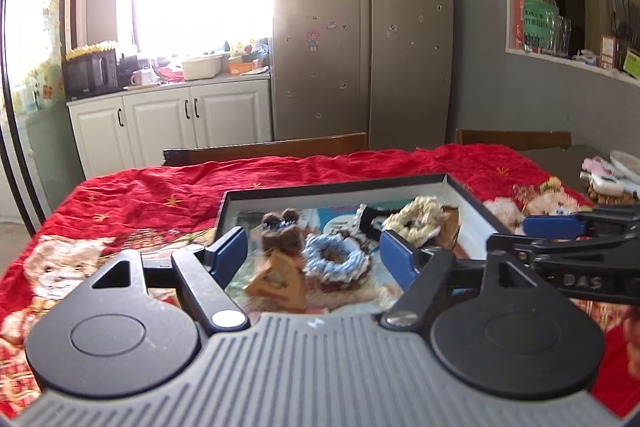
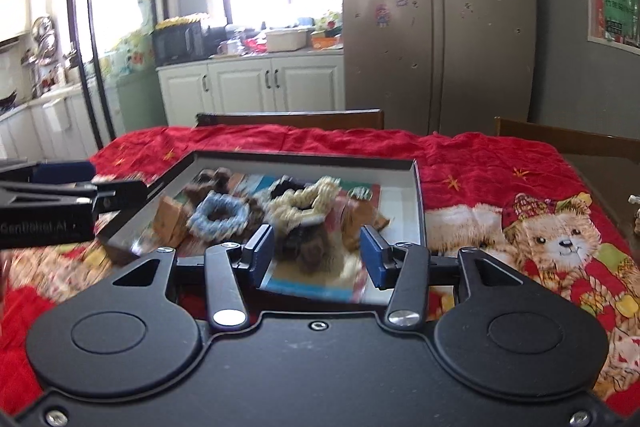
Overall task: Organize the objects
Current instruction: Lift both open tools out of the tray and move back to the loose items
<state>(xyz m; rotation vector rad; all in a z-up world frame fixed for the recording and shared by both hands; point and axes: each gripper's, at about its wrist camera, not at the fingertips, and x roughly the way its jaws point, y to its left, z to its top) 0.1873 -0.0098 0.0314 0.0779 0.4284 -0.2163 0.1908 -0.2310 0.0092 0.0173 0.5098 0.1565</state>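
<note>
A shallow black-rimmed tray (image 1: 332,187) (image 2: 304,159) lies on the red cloth. It holds a blue scrunchie (image 1: 336,259) (image 2: 218,215), a cream scrunchie (image 1: 416,217) (image 2: 308,203), a black one (image 1: 372,219) and fuzzy brown hair pieces on tan cards (image 1: 280,231). My left gripper (image 1: 312,255) hovers over the tray's near left part, open wide, its pads touching nothing. My right gripper (image 2: 318,255) is open over the near right part. A blurred brown fuzzy piece (image 2: 308,247) lies in the tray between its fingers, and the pads are not pressing on it. Each gripper shows at the edge of the other's view.
The red cloth with a teddy-bear print (image 2: 560,239) covers the table. Two wooden chair backs (image 1: 272,149) (image 2: 560,137) stand at the far edge. Small pale items (image 1: 608,175) sit on the table's far right corner. A fridge and white cabinets stand beyond.
</note>
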